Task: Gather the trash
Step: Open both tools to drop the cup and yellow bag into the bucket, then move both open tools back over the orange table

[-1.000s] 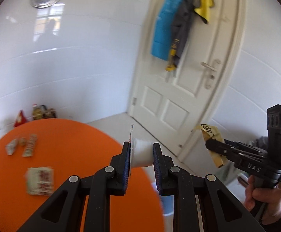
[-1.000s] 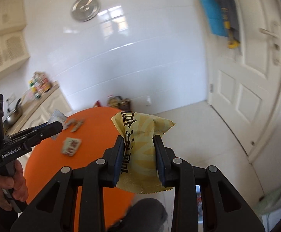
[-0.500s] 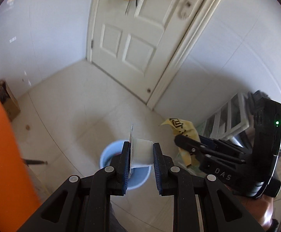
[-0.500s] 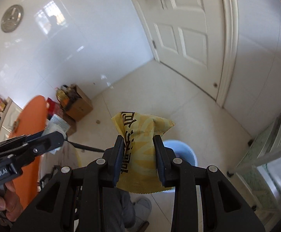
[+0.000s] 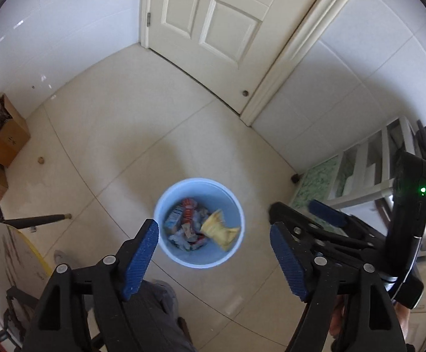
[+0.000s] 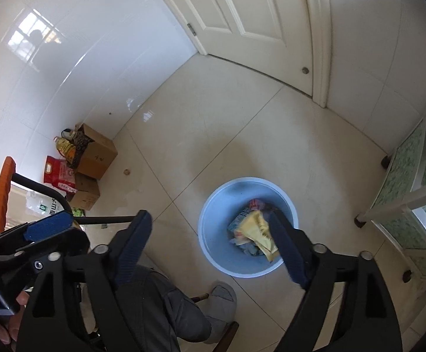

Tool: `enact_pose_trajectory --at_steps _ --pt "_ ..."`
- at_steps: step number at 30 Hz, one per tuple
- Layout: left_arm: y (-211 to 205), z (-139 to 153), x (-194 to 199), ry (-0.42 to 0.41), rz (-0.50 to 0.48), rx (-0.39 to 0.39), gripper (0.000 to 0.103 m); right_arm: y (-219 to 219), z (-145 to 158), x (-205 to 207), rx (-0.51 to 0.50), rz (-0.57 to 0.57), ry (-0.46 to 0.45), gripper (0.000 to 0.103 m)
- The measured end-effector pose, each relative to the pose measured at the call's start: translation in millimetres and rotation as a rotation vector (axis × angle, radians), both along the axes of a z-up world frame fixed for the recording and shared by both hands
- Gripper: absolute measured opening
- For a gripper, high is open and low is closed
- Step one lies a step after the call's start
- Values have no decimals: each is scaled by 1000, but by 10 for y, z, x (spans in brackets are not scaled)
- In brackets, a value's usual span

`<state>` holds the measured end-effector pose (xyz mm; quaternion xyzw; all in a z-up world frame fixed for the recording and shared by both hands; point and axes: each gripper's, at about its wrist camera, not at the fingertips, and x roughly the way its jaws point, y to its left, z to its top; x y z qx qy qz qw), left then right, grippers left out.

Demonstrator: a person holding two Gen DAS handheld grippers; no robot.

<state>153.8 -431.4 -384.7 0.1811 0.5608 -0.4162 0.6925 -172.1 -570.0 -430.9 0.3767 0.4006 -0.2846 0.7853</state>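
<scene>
A: Above the tiled floor (image 5: 101,135), which tongs are seen, and how are they set?

B: Both are pointed steeply down at the blue bin (image 5: 183,259). The left tongs (image 5: 215,255) are spread wide, having just been opening, and nothing is caught between the blue pads. The right tongs (image 6: 213,248) are spread wide as well, also just opened, with nothing pressed between them.

A: Where is the trash found?

B: Inside the bin. The yellow wrapper (image 5: 220,230) is seen crumpled on top of the other packets (image 5: 183,223), toward the right of the pile in the left wrist view. In the right wrist view the same wrapper (image 6: 255,230) is partly hidden behind the right-hand finger. A white cup cannot be picked out in the pile.

A: What else is noted around the bin?

B: A white panelled door (image 5: 210,29) is shut in the corner beyond it. Cardboard boxes (image 6: 95,155) and a red bag (image 6: 58,174) are stacked against the tiled wall. The edge of the orange counter (image 6: 3,190) is visible at the far left. A grey trouser leg (image 6: 177,311) and a grey slipper (image 6: 223,296) are seen just beside the bin.
</scene>
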Motion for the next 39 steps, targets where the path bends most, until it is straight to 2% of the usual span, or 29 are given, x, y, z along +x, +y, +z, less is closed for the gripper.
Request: enact_pose_trajectory --at_steps 3,8,14,22,30,35,39 --pt "44 44 171 -42 19 3 81 42 34 -52 -14 -29 14 103" --pt "283 271 10 -118 47 -29 86 143 177 -110 -42 -54 11 103" --pt "917 772 -225 -201 80 -104 87 374 654 -26 -115 -41 -38 103" --pt "2006 1455 -429 -295 197 -240 94 898 1438 308 -237 63 -145 103" --pt "3294 1992 -533 -379 342 -329 95 1726 2177 861 -354 238 -255 103" --pt "4140 2212 -616 -451 476 -356 97 2280 2481 1166 -410 348 -305 103" --pt "4742 2263 -736 -511 585 -352 98 2761 2685 1400 -454 439 -347 103"
